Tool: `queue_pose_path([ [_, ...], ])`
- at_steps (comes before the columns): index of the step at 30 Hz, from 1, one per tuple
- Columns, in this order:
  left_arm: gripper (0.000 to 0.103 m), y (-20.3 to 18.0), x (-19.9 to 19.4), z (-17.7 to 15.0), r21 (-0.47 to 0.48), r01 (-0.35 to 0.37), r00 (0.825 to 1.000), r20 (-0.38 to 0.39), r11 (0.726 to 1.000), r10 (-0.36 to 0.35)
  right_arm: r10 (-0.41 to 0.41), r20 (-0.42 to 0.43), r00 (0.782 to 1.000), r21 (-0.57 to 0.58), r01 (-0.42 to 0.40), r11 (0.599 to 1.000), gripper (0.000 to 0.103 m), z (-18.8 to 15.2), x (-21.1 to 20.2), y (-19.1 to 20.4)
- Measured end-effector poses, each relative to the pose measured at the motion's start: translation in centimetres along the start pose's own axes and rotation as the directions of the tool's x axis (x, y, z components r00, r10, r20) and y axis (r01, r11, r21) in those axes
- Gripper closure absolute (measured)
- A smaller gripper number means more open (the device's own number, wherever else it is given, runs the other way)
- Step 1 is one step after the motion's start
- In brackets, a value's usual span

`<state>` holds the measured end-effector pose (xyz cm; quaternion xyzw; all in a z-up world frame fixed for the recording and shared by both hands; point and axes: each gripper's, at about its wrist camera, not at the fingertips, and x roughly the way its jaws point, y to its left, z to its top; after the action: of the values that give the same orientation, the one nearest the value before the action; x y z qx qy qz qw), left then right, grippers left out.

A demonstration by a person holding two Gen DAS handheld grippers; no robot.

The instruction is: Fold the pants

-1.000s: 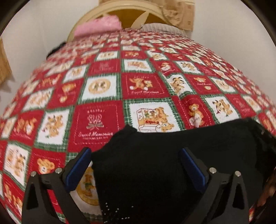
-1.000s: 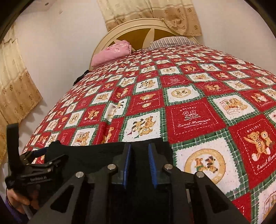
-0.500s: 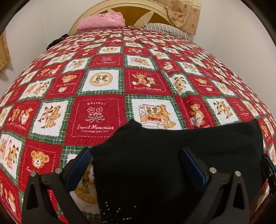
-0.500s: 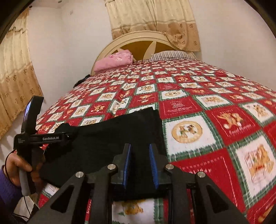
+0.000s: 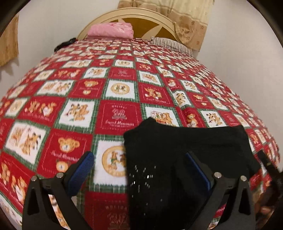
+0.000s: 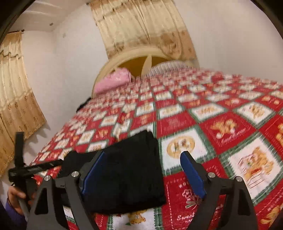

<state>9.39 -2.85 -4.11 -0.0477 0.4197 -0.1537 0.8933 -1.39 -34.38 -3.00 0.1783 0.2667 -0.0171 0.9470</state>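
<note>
Right gripper (image 6: 144, 169) now opening off pants (image 6: 127, 173).

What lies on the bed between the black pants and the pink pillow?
Only bare quilt. The left wrist view shows its bear squares running unbroken from the pants to the pillow.

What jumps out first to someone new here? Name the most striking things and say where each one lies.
The red, green and white teddy-bear quilt fills nearly the whole bed. The folded black pants lie on it at the near edge, a dark block against the pattern. A pink pillow sits at the far end against the cream headboard, with tan curtains hanging behind.
</note>
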Motion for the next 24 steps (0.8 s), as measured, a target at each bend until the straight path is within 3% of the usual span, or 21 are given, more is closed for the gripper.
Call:
queue_pose_path([
  [3,0.000,0.4,1.5,-0.7,-0.041,0.000,0.998,-0.055,0.999,-0.002,0.013,-0.051,0.999,0.033,-0.011,0.999,0.016,-1.1,1.5,-0.3],
  [6,0.000,0.5,2.8,-1.7,-0.083,0.021,0.992,-0.120,0.996,-0.031,-0.004,-0.039,0.999,-0.002,0.004,1.000,0.016,-1.7,1.6,0.2],
  [9,0.000,-0.6,2.6,-2.3,-0.043,-0.002,0.994,-0.105,0.999,-0.003,0.018,-0.078,0.997,-0.051,-0.022,0.998,0.018,-2.1,1.9,1.2],
  [10,0.000,-0.9,2.7,-2.4,-0.037,0.005,0.994,-0.111,0.999,-0.009,0.011,-0.093,0.996,-0.075,-0.018,0.997,0.030,-2.3,2.1,1.5],
  [13,0.000,-1.2,2.7,-2.6,-0.049,0.029,0.993,-0.115,0.998,-0.034,-0.084,-0.100,0.991,-0.173,0.066,0.983,0.044,-2.8,2.3,2.7],
  [15,0.000,-1.0,2.7,-2.6,-0.060,0.042,0.991,-0.121,0.997,-0.049,-0.057,-0.111,0.992,-0.149,0.040,0.988,0.059,-2.6,2.2,2.3],
  [17,0.011,-0.6,2.5,-2.3,-0.089,0.088,0.988,-0.119,0.992,-0.098,-0.049,-0.115,0.992,-0.143,0.032,0.989,0.065,-2.5,2.1,2.3],
  [18,0.036,-0.6,2.3,-2.1,-0.101,0.113,0.986,-0.115,0.989,-0.124,-0.054,-0.116,0.992,-0.154,0.036,0.987,0.067,-2.5,2.1,2.5],
  [19,0.051,-0.5,2.2,-2.1,-0.109,0.126,0.984,-0.116,0.986,-0.139,-0.066,-0.114,0.991,-0.169,0.046,0.985,0.068,-2.5,2.1,2.8],
  [20,0.057,-0.3,2.1,-2.0,-0.130,0.142,0.981,-0.116,0.981,-0.157,-0.077,-0.110,0.991,-0.183,0.056,0.981,0.070,-2.5,2.0,3.2],
  [21,0.073,-0.3,2.1,-2.0,-0.140,0.151,0.979,-0.113,0.979,-0.167,-0.078,-0.102,0.992,-0.192,0.057,0.980,0.072,-2.4,1.8,3.6],
  [22,0.080,-0.1,2.0,-1.9,-0.154,0.162,0.978,-0.109,0.975,-0.180,-0.074,-0.093,0.993,-0.196,0.054,0.979,0.073,-2.3,1.5,4.1],
  [24,0.083,0.0,1.9,-1.8,-0.157,0.162,0.979,-0.099,0.974,-0.179,-0.062,-0.067,0.996,-0.214,0.046,0.976,0.075,-2.0,0.8,5.2],
])
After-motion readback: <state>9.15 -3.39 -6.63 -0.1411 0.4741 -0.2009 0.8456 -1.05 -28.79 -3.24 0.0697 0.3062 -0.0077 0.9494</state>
